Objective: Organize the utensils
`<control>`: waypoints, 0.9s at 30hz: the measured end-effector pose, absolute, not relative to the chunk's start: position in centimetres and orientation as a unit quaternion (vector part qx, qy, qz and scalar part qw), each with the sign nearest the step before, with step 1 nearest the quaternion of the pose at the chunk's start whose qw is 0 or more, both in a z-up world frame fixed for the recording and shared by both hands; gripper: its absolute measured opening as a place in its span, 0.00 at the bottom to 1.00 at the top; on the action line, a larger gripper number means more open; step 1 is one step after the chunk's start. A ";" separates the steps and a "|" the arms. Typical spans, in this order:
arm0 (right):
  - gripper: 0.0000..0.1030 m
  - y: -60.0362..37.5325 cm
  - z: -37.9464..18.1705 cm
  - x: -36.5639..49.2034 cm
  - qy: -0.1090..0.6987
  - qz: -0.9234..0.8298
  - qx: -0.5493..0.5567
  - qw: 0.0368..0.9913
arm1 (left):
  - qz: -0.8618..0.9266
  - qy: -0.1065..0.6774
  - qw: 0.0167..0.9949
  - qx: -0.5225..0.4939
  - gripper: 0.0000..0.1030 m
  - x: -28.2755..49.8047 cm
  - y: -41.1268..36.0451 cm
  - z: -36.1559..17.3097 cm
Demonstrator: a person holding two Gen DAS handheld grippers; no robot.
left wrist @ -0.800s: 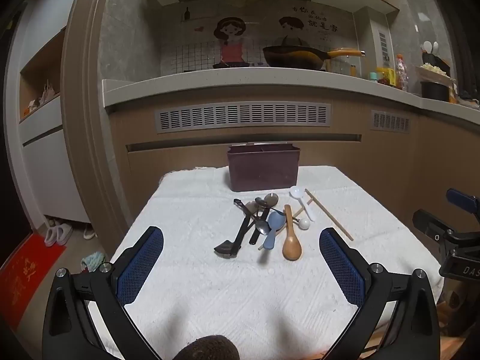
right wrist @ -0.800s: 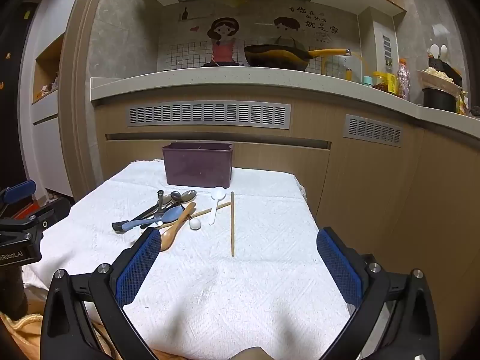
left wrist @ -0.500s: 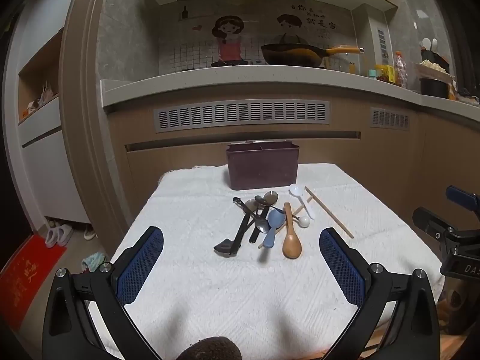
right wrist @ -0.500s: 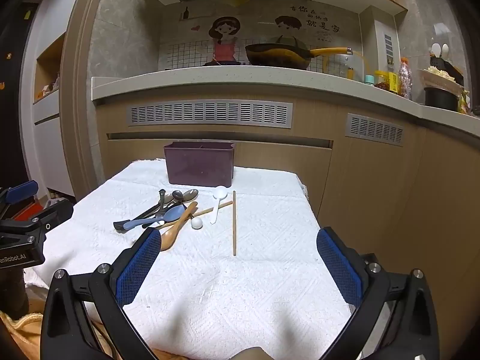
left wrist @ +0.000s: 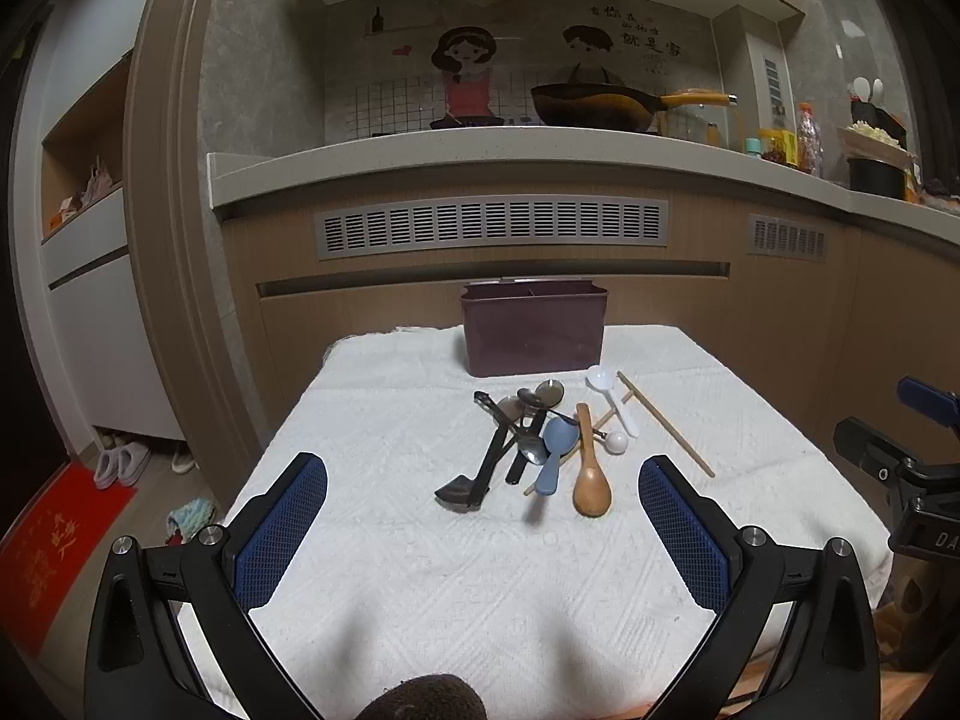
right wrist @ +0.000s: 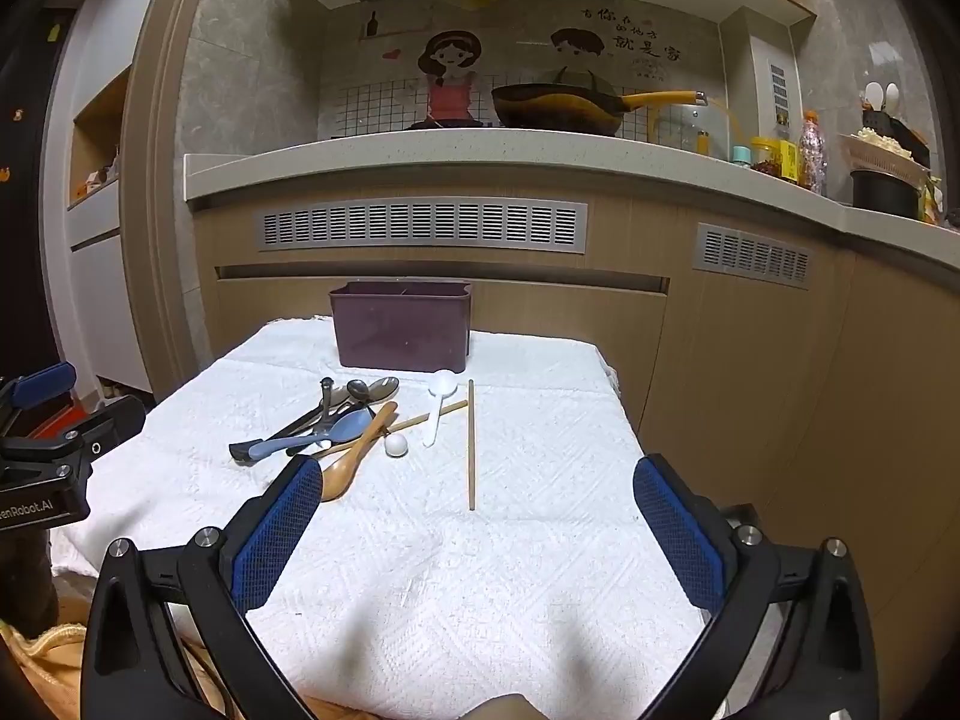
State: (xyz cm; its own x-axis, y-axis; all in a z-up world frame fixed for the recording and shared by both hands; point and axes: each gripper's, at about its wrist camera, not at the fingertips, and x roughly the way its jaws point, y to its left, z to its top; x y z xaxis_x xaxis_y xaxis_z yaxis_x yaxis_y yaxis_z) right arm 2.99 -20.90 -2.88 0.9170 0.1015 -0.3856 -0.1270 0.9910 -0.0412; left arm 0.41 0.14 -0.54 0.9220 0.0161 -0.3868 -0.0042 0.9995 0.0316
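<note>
Left wrist view: we are holding the left gripper (left wrist: pixel 483 531) spread wide and empty over the white textured cloth (left wrist: pixel 384 420); the right gripper (right wrist: pixel 477 531) is gaping wide too, gripping nothing. We are judging nothing sorted yet, with a first pick-up pending. Ahead, the light wooden spoon (left wrist: pixel 591 480) is lying nearest, beside the pale blue plastic spoon (left wrist: pixel 555 450). Beyond the pile, the dark purple rectangular bin (left wrist: pixel 534 327) is waiting; we cannot see its contents.

Wood-panel counter (left wrist: pixel 540 294), tiled cartoon wall (left wrist: pixel 516 78)
</note>
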 end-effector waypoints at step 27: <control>1.00 -21.1 -2.8 3.2 0.198 0.064 -0.034 0.977 | 0.009 0.204 0.979 0.017 1.00 0.5 0.2 -0.7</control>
